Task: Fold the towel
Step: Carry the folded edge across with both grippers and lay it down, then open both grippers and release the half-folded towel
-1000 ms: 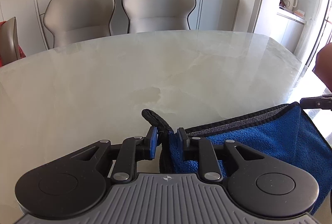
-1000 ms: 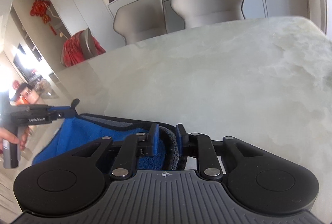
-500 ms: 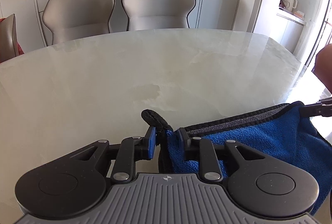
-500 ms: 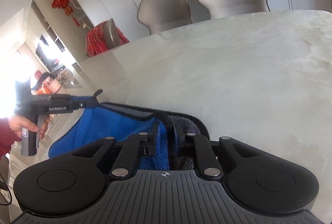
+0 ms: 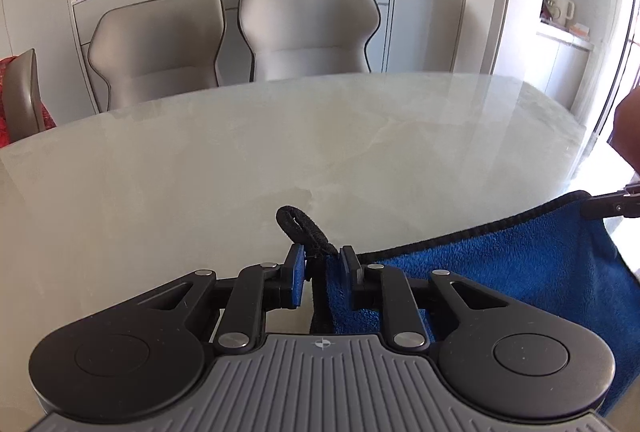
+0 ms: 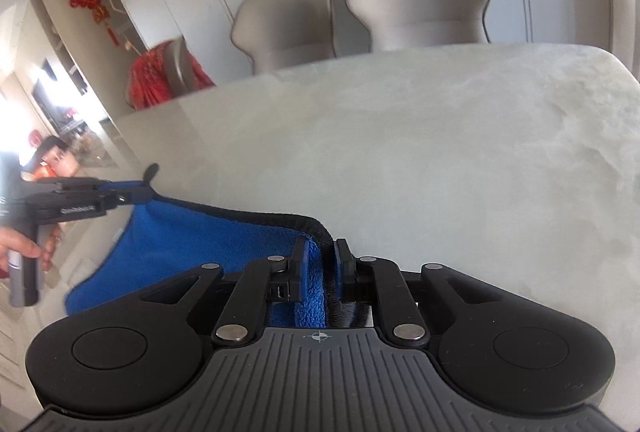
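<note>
Each hand-held gripper pinches one corner of the blue towel (image 5: pixel 500 268). The left hand-held gripper (image 5: pixel 322 272) is clamped on its corner beside the black hanging loop (image 5: pixel 298 222), and the right hand-held gripper (image 6: pixel 322 264) is closed on the dark-edged hem at the other corner. The towel's top edge stretches between them, while the cloth hangs below, near the front edge of the bench (image 5: pixel 280 152). The step appears to be lifting and spreading the towel. Next, it probably needs carrying forward over the bench and laying flat, with both grips kept level.
</note>
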Motion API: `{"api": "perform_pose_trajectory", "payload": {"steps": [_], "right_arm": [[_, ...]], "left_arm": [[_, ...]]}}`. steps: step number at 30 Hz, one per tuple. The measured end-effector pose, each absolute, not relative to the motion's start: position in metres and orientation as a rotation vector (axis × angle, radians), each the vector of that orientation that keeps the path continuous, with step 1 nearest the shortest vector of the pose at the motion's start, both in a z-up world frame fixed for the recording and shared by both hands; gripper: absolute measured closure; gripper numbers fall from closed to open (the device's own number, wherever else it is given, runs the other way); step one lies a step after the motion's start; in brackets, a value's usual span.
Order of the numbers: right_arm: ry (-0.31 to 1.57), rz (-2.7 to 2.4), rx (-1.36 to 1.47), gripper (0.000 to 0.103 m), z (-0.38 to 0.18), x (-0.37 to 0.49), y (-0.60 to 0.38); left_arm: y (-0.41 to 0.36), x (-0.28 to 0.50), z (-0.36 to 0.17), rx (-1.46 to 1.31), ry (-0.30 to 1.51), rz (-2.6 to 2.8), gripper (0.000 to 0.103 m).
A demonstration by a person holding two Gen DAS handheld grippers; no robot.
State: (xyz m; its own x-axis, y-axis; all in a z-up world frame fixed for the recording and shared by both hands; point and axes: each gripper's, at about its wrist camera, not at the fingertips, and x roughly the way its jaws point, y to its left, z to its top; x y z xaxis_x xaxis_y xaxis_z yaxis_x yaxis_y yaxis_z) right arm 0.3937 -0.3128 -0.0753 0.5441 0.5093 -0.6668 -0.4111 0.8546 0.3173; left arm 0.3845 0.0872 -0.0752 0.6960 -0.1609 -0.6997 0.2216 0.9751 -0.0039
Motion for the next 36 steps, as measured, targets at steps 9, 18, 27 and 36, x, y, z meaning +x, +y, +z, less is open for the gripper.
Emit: {"api": "perform_pose_trajectory", "payload": {"steps": [9,18,27,36], "right_arm": [[0.851,0.461,0.064,0.062,-0.069,0.360,-0.301],[0.898,0.404,0.305,0.057,-0.073,0.284,-0.326],[0.918,0.402,0.455,0.057,-0.080,0.266,-0.340],[0.901,0.481,0.575,0.081,-0.084,0.273,-0.346]], "left_arm": [[0.092,0.361,-0.071,0.119,0.767,-0.193,0.066],[0.121,0.291,-0.067,-0.057,0.862,-0.211,0.052],[0.114,0.273,-0.077,-0.166,0.957,-0.256,0.052],[0.110,0.273,-0.079,-0.179,0.976,-0.284,0.086]]}}
